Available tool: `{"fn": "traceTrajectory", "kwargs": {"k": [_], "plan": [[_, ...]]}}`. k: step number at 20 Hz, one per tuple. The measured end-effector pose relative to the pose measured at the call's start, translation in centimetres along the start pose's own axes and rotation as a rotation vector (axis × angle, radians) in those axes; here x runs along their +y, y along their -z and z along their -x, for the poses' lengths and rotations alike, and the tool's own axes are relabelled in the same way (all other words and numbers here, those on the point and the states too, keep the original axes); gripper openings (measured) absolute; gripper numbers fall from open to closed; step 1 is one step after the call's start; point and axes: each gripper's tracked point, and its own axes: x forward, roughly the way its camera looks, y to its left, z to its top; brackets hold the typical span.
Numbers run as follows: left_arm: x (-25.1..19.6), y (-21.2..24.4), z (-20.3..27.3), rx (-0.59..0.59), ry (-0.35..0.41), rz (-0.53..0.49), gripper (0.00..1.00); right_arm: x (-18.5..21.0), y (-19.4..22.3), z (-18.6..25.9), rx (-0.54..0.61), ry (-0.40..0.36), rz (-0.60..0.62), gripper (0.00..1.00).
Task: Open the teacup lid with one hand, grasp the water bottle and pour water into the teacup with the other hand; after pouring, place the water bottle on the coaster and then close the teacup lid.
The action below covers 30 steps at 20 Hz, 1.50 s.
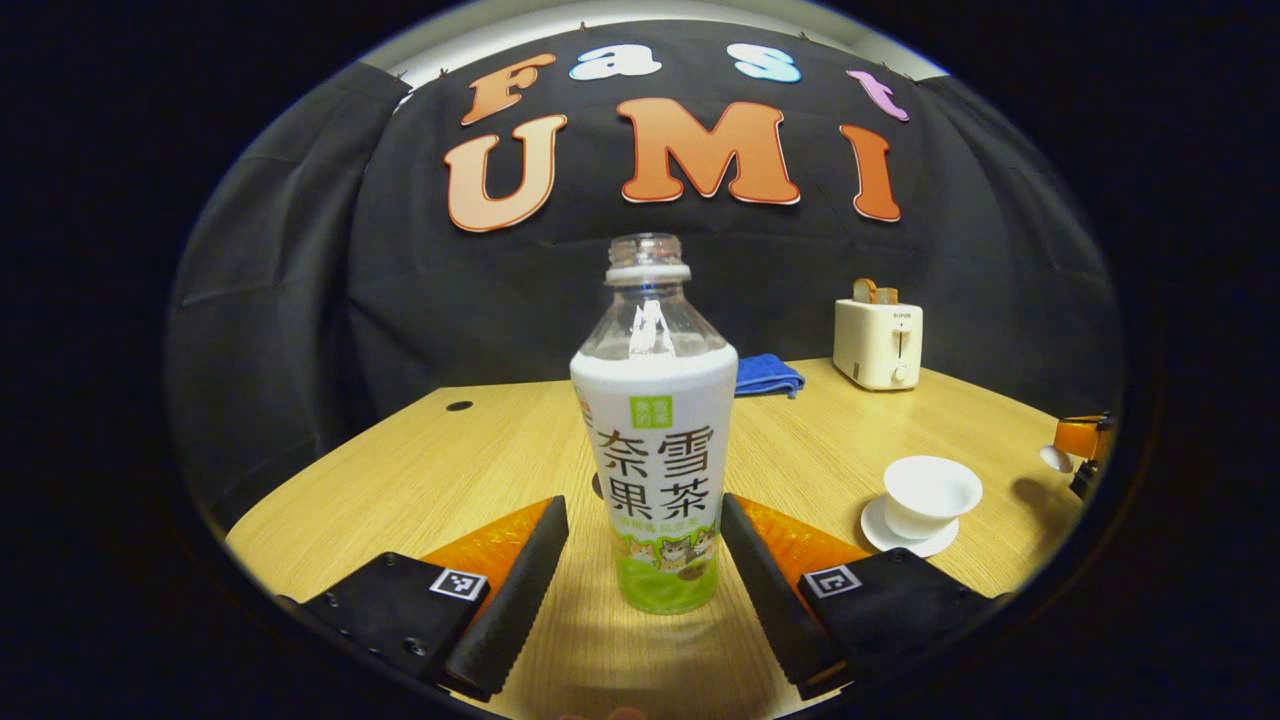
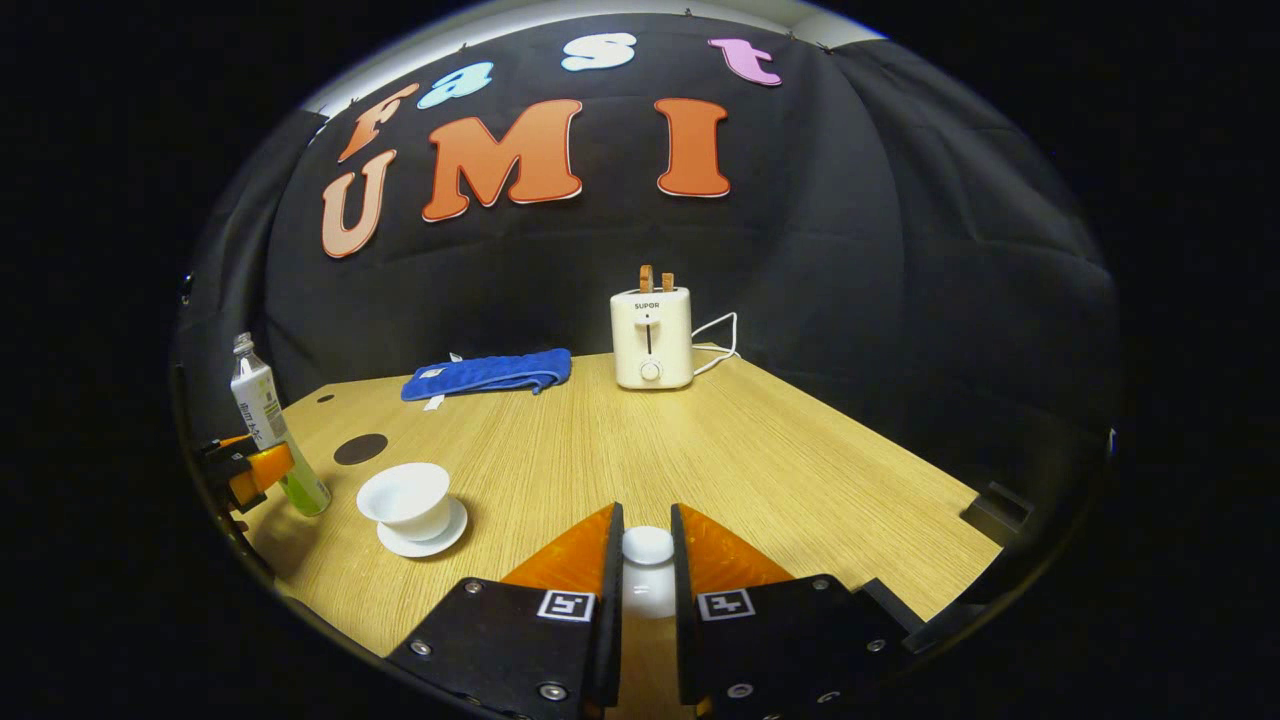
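The left gripper (image 1: pixel 643 560) fingers are spread wide, flanking the uncapped water bottle (image 1: pixel 655 460) standing on the tabletop (image 1: pixel 440 470) without touching it. Right of them sits the open teacup (image 1: pixel 928 495) on its saucer (image 1: pixel 880 530). The right gripper (image 2: pixel 647 560) fingers clamp the white teacup lid (image 2: pixel 648 546); coaster (image 2: pixel 361 449) far left.

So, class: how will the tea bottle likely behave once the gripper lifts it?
The bottle is tall, narrow and uncapped, so it probably tips easily and could spill. Its thin clear plastic may dent under the left gripper. The glossy label looks somewhat slippery.
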Motion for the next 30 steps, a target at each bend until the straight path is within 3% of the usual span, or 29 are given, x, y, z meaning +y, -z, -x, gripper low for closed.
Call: {"fn": "traceTrajectory", "kwargs": {"k": [4,6,8,9,13,19,20,23,30], "plan": [[-0.3,0.2,-0.4,0.001,0.023,-0.030,0.96,0.3,0.6,-0.3,0.018,-0.007,-0.003,0.23],[-0.2,0.0,-0.3,0.015,0.009,-0.041,0.75,0.5,0.7,-0.4,0.023,-0.013,-0.012,0.23],[-0.5,-0.6,0.1,0.009,0.025,-0.063,0.69,0.7,0.9,-0.3,0.028,-0.018,-0.012,0.23],[-0.1,-1.1,0.4,0.003,0.015,-0.106,0.65,1.0,0.7,-0.2,0.026,-0.021,-0.011,0.23],[0.2,-2.7,1.4,-0.024,-0.012,-0.274,0.67,1.6,0.6,0.3,0.022,-0.034,-0.021,0.23],[-3.0,-3.6,1.4,-0.032,0.031,-0.660,0.65,1.6,0.7,0.9,0.023,-0.041,-0.035,0.24],[-3.4,-3.7,1.3,-0.033,0.037,-0.712,0.67,1.7,0.8,1.0,0.023,-0.041,-0.040,0.19],[-5.0,-4.2,0.9,-0.050,0.063,-0.908,0.67,1.1,0.9,1.1,0.023,-0.035,-0.049,0.24],[-6.7,-4.8,0.3,-0.056,0.082,-1.245,0.65,0.4,1.1,1.1,0.030,-0.025,-0.066,0.24]]}}
